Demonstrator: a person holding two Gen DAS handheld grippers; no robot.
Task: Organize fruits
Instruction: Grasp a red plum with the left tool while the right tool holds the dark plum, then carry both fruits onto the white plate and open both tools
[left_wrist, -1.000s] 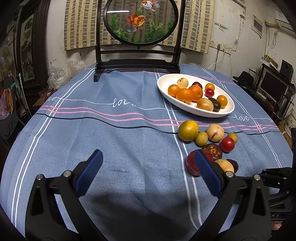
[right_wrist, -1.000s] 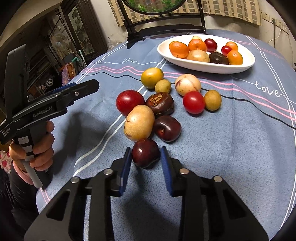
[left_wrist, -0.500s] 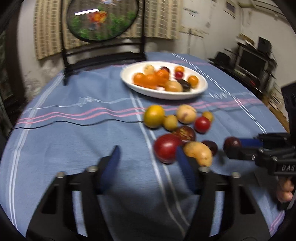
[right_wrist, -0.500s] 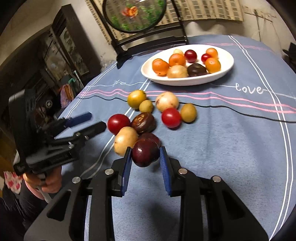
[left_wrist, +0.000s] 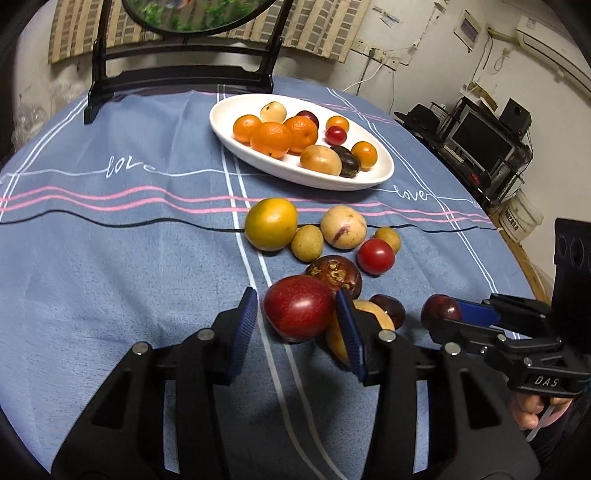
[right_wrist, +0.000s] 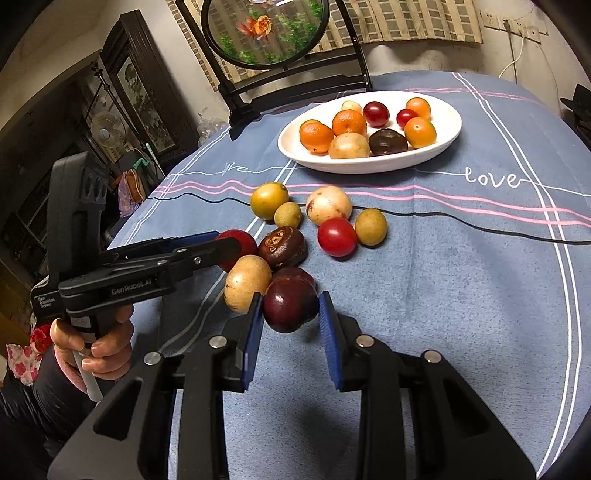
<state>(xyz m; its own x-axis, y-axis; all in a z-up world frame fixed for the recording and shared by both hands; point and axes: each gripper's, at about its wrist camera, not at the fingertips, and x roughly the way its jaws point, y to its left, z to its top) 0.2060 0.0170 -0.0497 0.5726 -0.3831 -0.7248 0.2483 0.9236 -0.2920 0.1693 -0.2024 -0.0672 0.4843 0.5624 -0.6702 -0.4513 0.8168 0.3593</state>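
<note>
1. Left tool (left_wrist: 297, 317) straddles a big red fruit (left_wrist: 299, 313), jaws closing; right pad touches, left pad shows a sliver of gap.
2. Right tool (left_wrist: 443, 314) at the right edge clamps a dark plum (left_wrist: 439, 309).
3. White oval dish (left_wrist: 369, 181) of oranges sits farther back on the table (left_wrist: 110, 258).

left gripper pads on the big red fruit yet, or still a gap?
Cannot tell. In the left wrist view the closing left gripper brackets the big red fruit; its right pad seems to meet the skin, but the left pad looks slightly clear.
</note>
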